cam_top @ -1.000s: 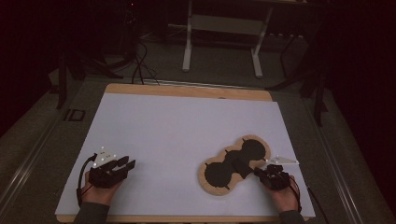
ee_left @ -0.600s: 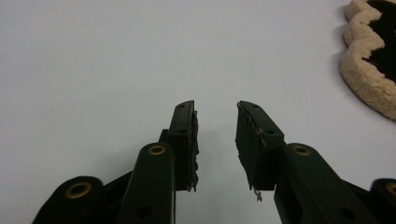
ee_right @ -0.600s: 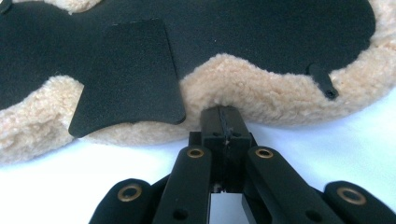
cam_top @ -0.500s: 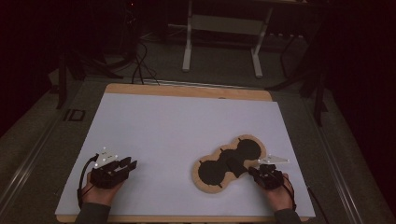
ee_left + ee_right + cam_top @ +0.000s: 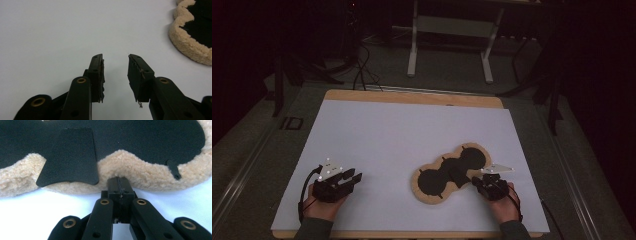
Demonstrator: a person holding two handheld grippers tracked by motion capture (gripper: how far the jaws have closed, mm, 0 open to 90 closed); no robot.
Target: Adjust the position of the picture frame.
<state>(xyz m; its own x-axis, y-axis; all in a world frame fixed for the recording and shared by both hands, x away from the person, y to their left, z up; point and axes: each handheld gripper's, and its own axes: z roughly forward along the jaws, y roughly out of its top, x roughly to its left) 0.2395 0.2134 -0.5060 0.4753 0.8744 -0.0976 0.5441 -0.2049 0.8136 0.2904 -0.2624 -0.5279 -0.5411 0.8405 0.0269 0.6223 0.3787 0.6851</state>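
From above, the black peanut-shaped pad with a tan fleece border (image 5: 451,172) is lying on the white tabletop (image 5: 402,135), toward the near right corner. The right claw (image 5: 475,181) is resting at the pad's near-right edge, while the left claw (image 5: 353,177) is sitting near the near left corner, well apart from the pad.

Along the left claw (image 5: 115,72), its jaws are standing partly apart with nothing between them, having just been opening; the pad's fleece rim (image 5: 187,40) is showing at upper right.

Along the right claw (image 5: 120,185), the jaws are sitting pressed together, tips touching the fleece border (image 5: 140,171), beside a black flap (image 5: 71,157).
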